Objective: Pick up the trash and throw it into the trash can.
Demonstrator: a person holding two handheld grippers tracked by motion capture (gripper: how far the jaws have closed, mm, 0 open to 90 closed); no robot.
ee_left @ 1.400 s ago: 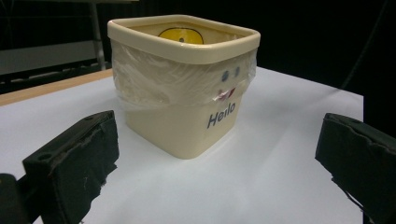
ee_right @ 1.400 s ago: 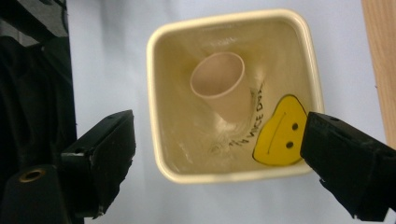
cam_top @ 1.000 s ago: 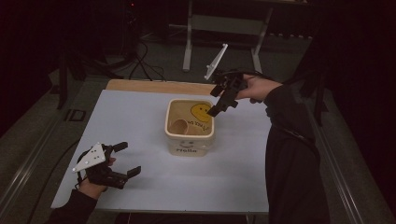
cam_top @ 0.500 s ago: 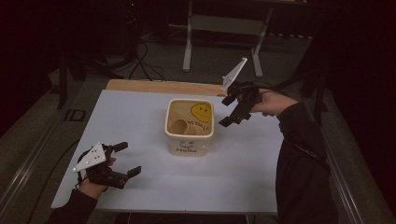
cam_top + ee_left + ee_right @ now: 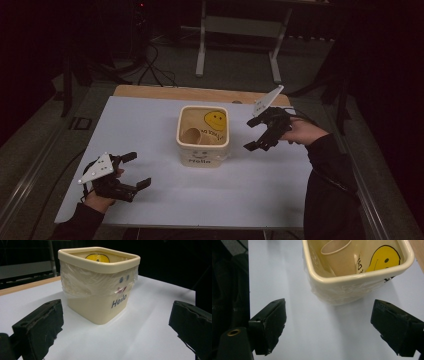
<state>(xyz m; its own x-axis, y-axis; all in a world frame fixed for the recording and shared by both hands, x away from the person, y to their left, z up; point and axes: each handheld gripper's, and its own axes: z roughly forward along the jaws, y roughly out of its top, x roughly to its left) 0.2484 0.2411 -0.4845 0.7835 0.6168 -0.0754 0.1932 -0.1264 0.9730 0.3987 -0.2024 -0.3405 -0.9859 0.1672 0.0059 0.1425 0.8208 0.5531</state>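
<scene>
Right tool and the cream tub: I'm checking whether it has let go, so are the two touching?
Apart. In the right gripper view, bare table separates the open right tool from the cream tub; the high view shows the same gap.

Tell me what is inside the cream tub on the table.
Inside the cream tub a paper cup leans tilted against the wall, beside a clear plastic liner printed with a yellow smiley. The tub's floor beneath the cup and liner is covered, so anything lying there cannot be seen.

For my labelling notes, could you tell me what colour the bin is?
The bin is cream, with a yellow smiley inside; clearest in the left gripper view.
</scene>
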